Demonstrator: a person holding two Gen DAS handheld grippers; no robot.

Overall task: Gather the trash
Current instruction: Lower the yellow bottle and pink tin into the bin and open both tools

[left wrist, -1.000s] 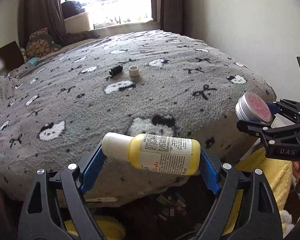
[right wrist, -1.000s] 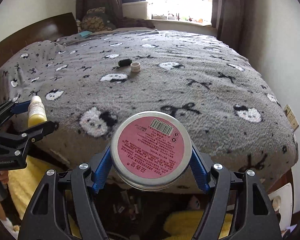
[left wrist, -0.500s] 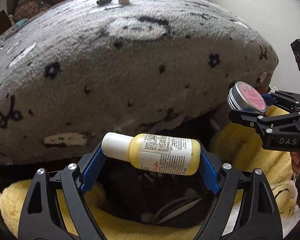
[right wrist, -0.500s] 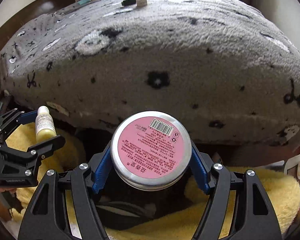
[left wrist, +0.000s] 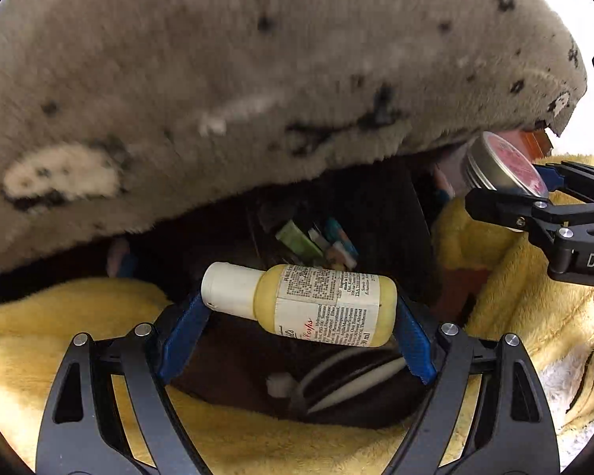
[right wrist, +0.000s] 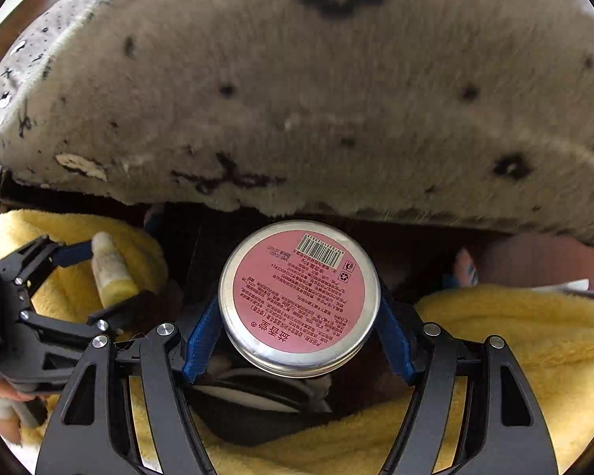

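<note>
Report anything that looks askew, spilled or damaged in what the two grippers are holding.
Nothing spilled or damaged shows. The yellow bottle lies sideways, slightly tilted, clamped end to end in the left gripper, cap on. The round tin sits closed in the right gripper, pink barcode label facing the camera.

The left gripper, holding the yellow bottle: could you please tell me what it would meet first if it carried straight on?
Probably the dark opening ringed by yellow plush fabric, beneath the left gripper and its yellow plastic bottle. White-edged items lie inside; depth is unclear.
</note>
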